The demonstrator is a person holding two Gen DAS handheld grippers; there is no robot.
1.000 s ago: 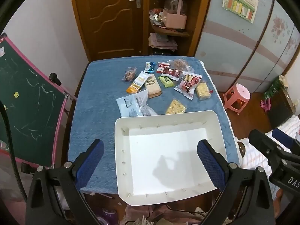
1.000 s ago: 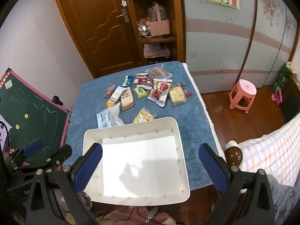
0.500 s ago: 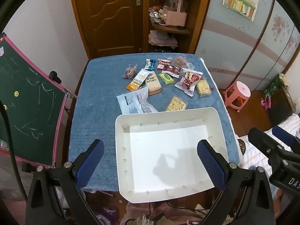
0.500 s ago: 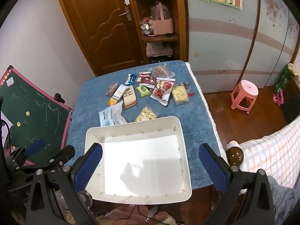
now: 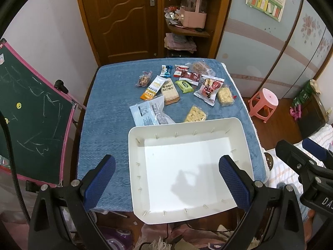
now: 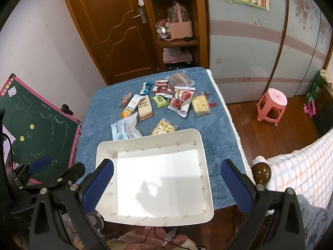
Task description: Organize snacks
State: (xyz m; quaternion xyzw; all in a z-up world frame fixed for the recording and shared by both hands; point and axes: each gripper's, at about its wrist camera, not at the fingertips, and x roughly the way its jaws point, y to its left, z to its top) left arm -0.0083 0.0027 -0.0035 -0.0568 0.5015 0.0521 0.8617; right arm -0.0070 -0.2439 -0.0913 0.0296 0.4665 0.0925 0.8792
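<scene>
Both grippers hang above the near edge of the tabletop [image 5: 100,112], w/ jaws spread wide and nothing betw. them. Left gripper [image 5: 166,179] sits over the white tray [image 5: 133,145]; right gripper [image 6: 166,182] likewise, seen from its own cam. Each gripper also shows at the edge of the other's view.

Tray is empty, at the near-right part of the blue-covered tabletop, its near rim overhanging the near edge.

Snacks lie in a loose cluster toward the far-right corner, all outside the tray:
- white/blue flat packet [image 5: 148,112] just beyond the tray's far-left corner, touching or nearly touching the rim
- yellow puffs bag [image 5: 195,114] just beyond the tray's far rim
- cracker pack [image 5: 169,91] and orange oats bar [image 5: 152,88] side by side, the bar to its left
- green packet [image 5: 184,85] mid cluster
- red-and-white apple-print bag [image 5: 209,89], w/ a clear bag of yellow biscuits [image 5: 224,95] on its right
- nut bag [image 5: 143,79] at the cluster's left end
- blue candy [image 5: 166,70], red cookie pack [image 5: 181,70], dark red packet [image 5: 190,76] and brown clear-wrapped cake [image 5: 199,67] along the far row.

Off the tabletop: chalkboard [image 5: 27,112] to the left, pink stool [image 5: 264,102] on the floor to the right.
</scene>
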